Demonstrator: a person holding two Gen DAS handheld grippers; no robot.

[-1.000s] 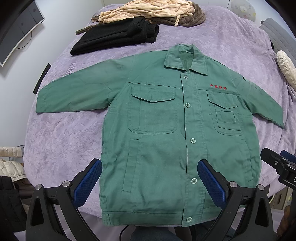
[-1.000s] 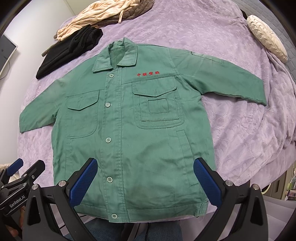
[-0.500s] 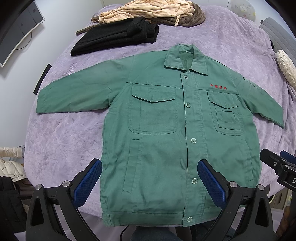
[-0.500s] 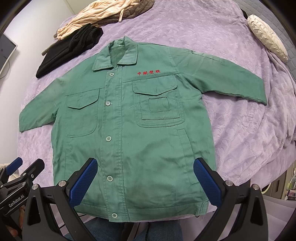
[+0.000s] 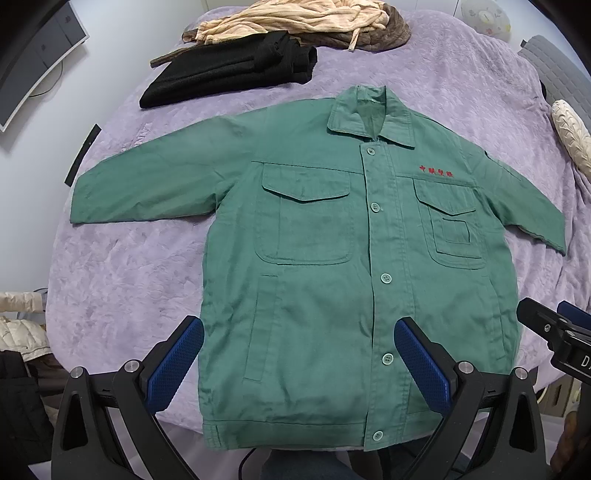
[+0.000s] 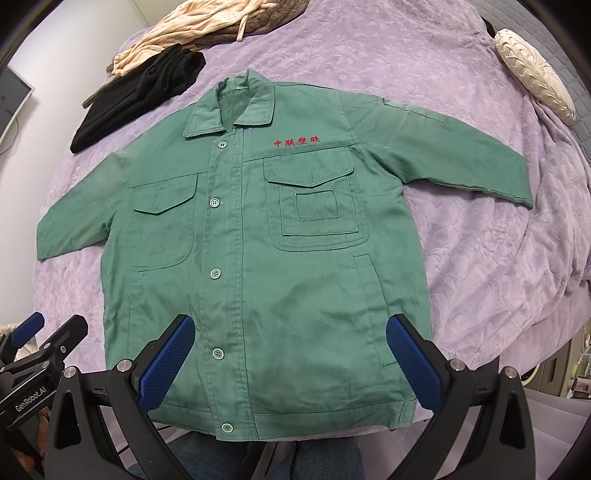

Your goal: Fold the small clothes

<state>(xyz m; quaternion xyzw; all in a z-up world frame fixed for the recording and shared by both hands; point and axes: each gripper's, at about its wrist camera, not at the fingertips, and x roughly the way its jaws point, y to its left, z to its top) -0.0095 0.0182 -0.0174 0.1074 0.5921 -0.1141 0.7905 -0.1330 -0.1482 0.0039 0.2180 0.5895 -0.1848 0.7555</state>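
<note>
A small green button-up jacket with red characters on the chest lies flat, front up, sleeves spread, on a purple bedspread; it also shows in the right wrist view. My left gripper is open and empty, held above the jacket's lower left half. My right gripper is open and empty, above the lower right half. Each gripper shows at the edge of the other's view: the right one, the left one.
A folded black garment and a heap of beige and brown clothes lie at the bed's far side. A white cushion lies at the far right. A monitor stands at the left.
</note>
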